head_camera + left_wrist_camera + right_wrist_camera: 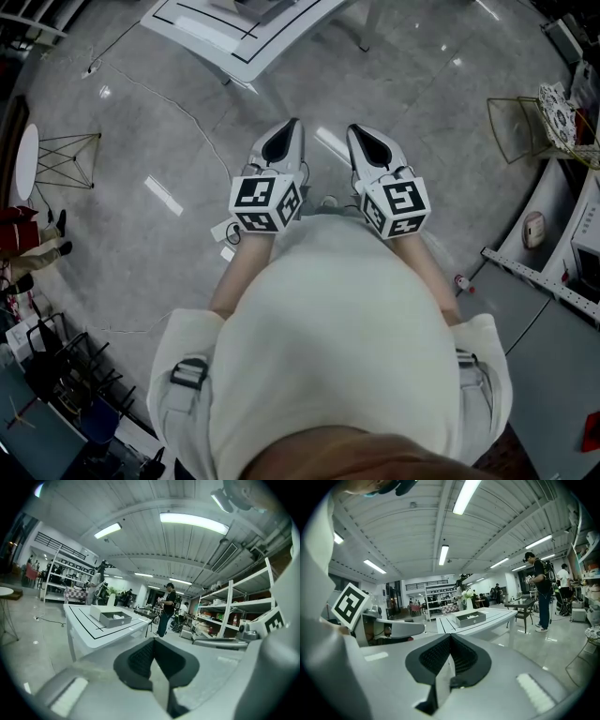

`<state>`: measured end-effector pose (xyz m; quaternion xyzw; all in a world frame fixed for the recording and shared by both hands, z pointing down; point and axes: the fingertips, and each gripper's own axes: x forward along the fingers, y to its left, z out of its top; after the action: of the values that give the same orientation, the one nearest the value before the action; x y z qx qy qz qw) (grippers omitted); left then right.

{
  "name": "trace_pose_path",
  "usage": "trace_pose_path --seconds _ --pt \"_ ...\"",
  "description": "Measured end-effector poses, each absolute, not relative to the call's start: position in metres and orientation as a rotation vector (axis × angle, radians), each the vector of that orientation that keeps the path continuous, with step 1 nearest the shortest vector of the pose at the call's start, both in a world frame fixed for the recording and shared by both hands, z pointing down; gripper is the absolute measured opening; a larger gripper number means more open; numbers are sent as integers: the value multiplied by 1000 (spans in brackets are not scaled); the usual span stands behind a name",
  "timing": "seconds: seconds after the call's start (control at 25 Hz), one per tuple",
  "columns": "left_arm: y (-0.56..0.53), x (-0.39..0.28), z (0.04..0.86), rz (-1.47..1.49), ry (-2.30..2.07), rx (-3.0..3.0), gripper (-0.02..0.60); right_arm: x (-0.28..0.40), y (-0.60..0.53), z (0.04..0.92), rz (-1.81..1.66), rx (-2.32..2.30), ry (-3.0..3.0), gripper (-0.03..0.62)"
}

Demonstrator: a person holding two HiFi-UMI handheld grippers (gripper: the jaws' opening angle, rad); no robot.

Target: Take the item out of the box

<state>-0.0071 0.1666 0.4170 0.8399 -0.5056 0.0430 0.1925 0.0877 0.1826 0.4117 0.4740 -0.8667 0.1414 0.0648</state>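
Note:
An open grey box (pixel 110 617) with a small white item inside sits on a white table (pixel 86 630) marked with black lines, a few steps ahead. The right gripper view shows the same box (pixel 471 617) on the table (pixel 497 617). In the head view only the table's near corner (pixel 234 37) is visible, and the box is out of frame. My left gripper (pixel 281 145) and right gripper (pixel 370 145) are held side by side in front of my body over the floor, well short of the table. Both are shut and empty: left gripper (pixel 153 644), right gripper (pixel 450 641).
A person in black (pixel 166 609) stands beyond the table near metal shelving (pixel 234 606). A small round table on wire legs (pixel 33 159) stands to my left and a wire stand (pixel 520 127) to my right. A cable (pixel 178 103) runs across the floor.

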Motion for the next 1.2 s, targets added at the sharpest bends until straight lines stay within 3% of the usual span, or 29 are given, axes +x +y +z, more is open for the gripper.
trace_pose_path --seconds 1.2 --pt "74 -11 433 133 -1418 2309 0 75 87 427 455 1325 -2632 2"
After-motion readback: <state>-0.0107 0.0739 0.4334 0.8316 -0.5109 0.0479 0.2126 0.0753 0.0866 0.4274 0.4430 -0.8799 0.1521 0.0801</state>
